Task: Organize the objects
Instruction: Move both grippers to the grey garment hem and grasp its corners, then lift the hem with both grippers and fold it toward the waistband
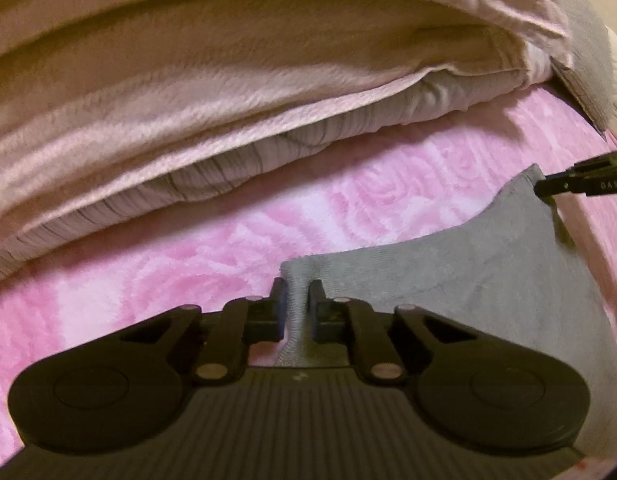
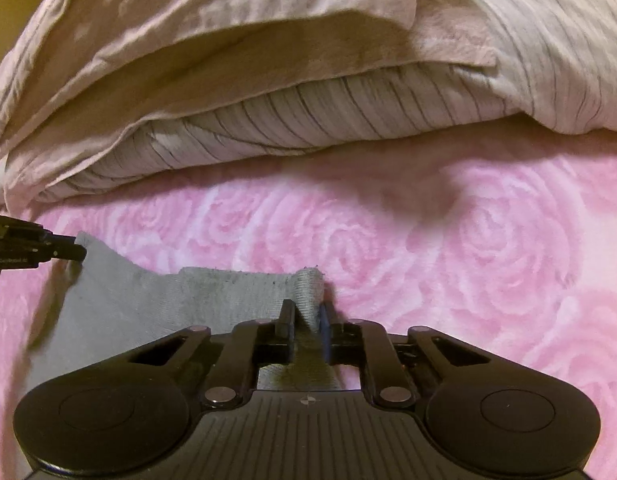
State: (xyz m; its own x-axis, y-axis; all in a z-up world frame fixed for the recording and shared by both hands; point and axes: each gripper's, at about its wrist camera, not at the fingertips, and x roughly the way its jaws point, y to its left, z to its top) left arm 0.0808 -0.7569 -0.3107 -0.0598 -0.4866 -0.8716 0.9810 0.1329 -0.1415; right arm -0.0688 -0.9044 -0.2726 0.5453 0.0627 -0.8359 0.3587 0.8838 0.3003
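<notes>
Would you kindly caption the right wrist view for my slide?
Right gripper shut on a grey sock on a pink blanket; left gripper pinches its far end.

Under each tool, a matt grey knitted cloth (image 1: 468, 280) is seen on a plush pink rose-embossed blanket (image 2: 468, 240). Beyond, crinkled beige bedding (image 1: 188, 80) is piled. The left tool (image 1: 297, 296) is matt black plastic.

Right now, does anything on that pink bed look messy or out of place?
The grey sock lies flat on the pink rose blanket, pinched at both ends by the left gripper and right gripper. Behind it, the striped duvet sits in a rumpled heap. Nothing looks spilled or damaged.
</notes>
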